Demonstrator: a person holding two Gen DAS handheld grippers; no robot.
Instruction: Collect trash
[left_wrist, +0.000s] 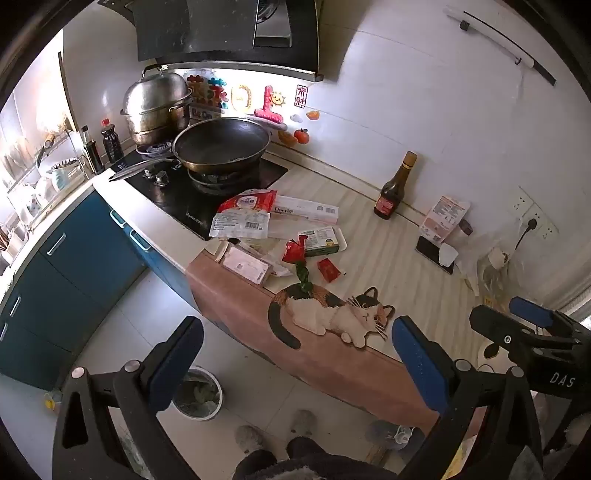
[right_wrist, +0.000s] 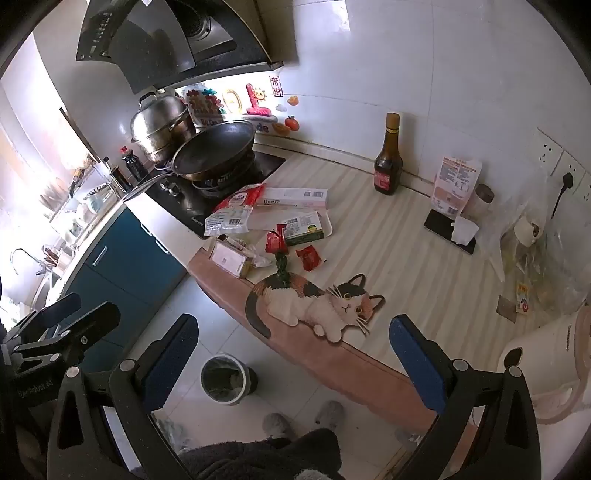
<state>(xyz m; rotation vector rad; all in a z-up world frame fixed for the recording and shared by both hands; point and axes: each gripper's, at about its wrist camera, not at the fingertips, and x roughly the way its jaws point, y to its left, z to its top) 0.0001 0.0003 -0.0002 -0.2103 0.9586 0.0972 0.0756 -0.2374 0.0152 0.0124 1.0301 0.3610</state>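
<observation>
Trash lies on the counter near the stove: a red-and-white plastic bag (left_wrist: 245, 216) (right_wrist: 231, 212), a long white box (left_wrist: 308, 212) (right_wrist: 295, 197), a green carton on a white tray (left_wrist: 321, 242) (right_wrist: 304, 227), a flat packet (left_wrist: 247, 264) (right_wrist: 227, 260), red wrappers (left_wrist: 328, 269) (right_wrist: 308, 258) and a red-green wrapper (left_wrist: 301, 267) (right_wrist: 279, 254). A small trash bin (left_wrist: 197, 393) (right_wrist: 225, 380) stands on the floor below. My left gripper (left_wrist: 295, 363) is open and empty, held before the counter edge. My right gripper (right_wrist: 293, 362) is open and empty beside it.
A wok (left_wrist: 221, 144) and a steel steamer pot (left_wrist: 157, 107) sit on the stove. A dark bottle (left_wrist: 393, 190) (right_wrist: 388, 162), a phone (right_wrist: 448, 230), a pouch (right_wrist: 456, 184) and plastic bags (right_wrist: 532, 251) stand on the counter's right. A cat picture (right_wrist: 317, 304) decorates the mat. A white appliance (right_wrist: 546, 373) is at the right.
</observation>
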